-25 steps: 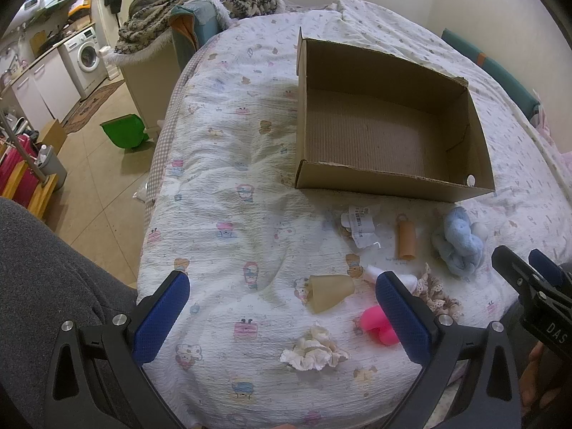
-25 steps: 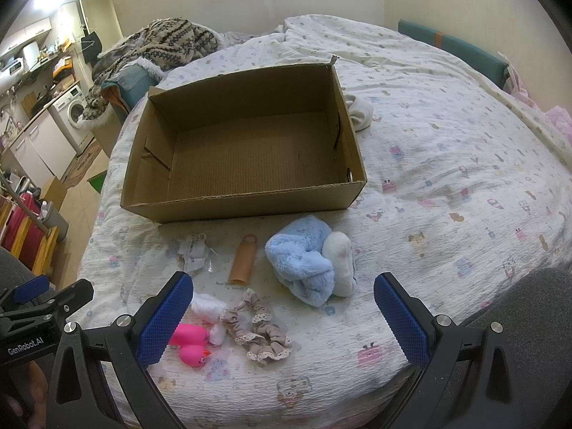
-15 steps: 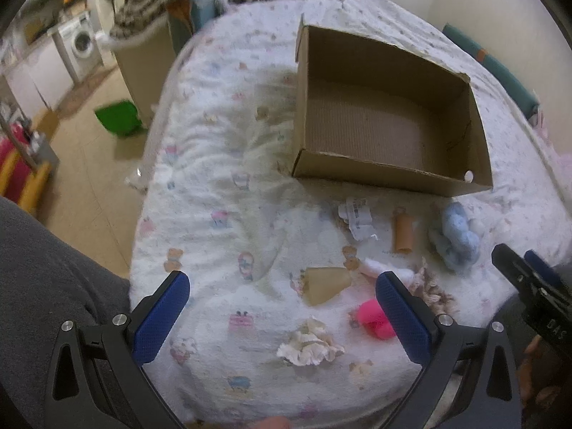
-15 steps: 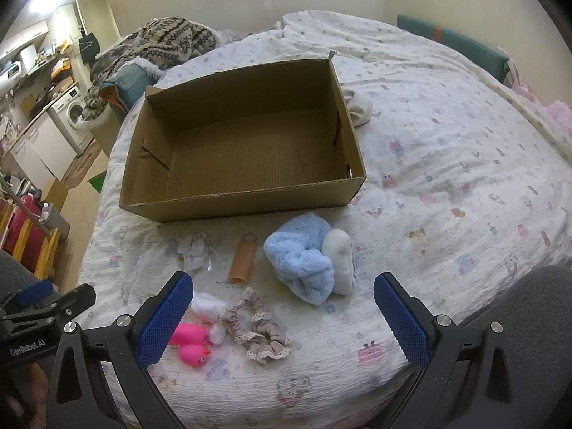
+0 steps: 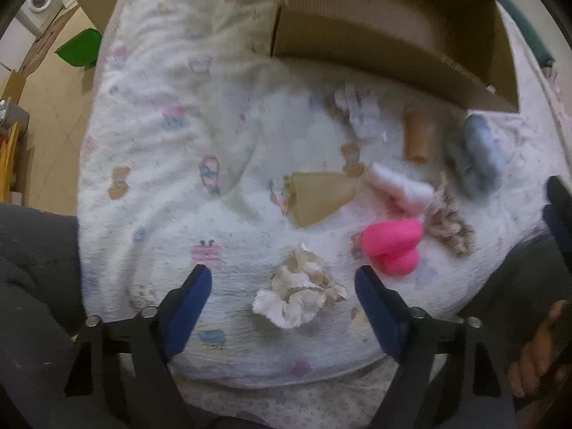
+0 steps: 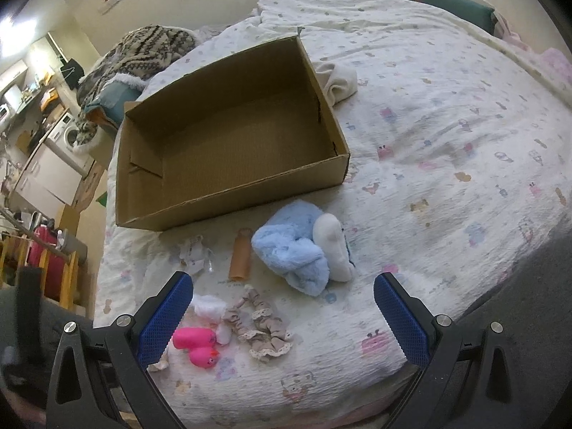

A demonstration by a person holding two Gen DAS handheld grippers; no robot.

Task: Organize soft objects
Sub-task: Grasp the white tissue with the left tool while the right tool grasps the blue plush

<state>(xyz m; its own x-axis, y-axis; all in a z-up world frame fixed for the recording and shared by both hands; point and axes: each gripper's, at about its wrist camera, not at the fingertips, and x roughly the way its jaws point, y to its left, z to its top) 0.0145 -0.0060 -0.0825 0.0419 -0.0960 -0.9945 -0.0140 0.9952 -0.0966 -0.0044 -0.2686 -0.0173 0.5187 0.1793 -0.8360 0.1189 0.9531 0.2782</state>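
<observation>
The white scrunchie lies near the bed's front edge, between the spread, empty jaws of the left gripper. It looks light, limp and ruffled, so a pinch across its bunched middle should hold best. Just beyond it sit the pink toy ducks and a tan cone.

The right gripper, also wide open and holding nothing, shows what the blurred left view does not: the empty cardboard box and a blue plush in sharp detail.
</observation>
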